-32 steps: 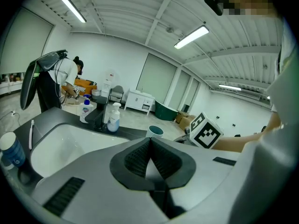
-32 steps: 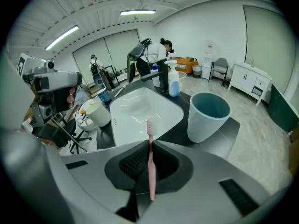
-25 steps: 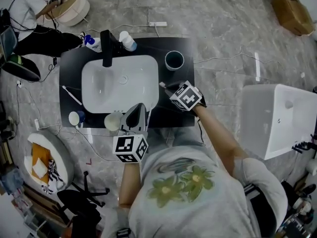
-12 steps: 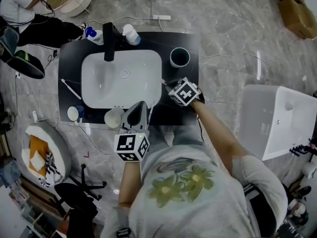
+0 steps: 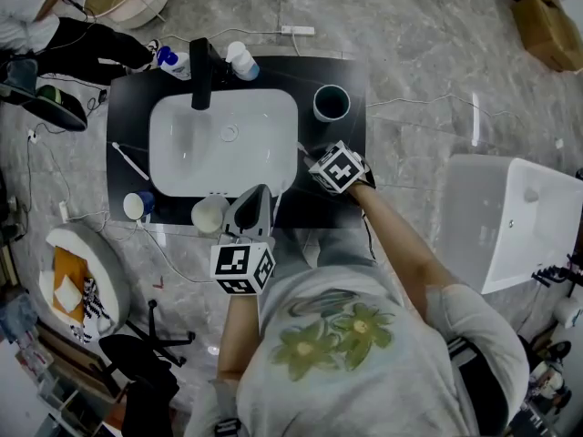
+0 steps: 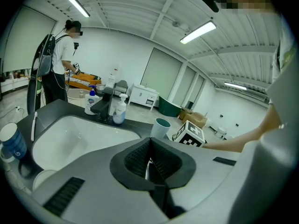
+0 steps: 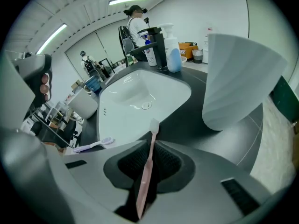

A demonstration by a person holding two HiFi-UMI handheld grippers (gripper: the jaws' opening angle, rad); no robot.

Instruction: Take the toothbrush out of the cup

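A pink toothbrush (image 7: 147, 164) is clamped between the jaws of my right gripper (image 7: 152, 146), its bristle head pointing out over the black counter toward the white sink (image 7: 140, 94). In the head view the right gripper (image 5: 312, 159) hovers by the sink's right rim, below the teal-lined cup (image 5: 331, 104). That cup (image 7: 236, 78) stands empty, close on the right in the right gripper view. My left gripper (image 5: 258, 197) is shut with nothing in it, at the sink's front edge; in its own view the left gripper (image 6: 149, 146) faces the cup (image 6: 162, 127).
A black faucet (image 5: 200, 71) and two bottles (image 5: 239, 62) stand behind the sink. A white cup (image 5: 209, 215) and a blue cup (image 5: 138, 206) sit at the counter's front left, with a purple toothbrush (image 5: 130, 161) lying nearby. A person (image 5: 55, 16) stands at the far left.
The head camera has shifted a little. The right gripper keeps hold of the toothbrush by the sink's right rim, and the left gripper stays where it was.
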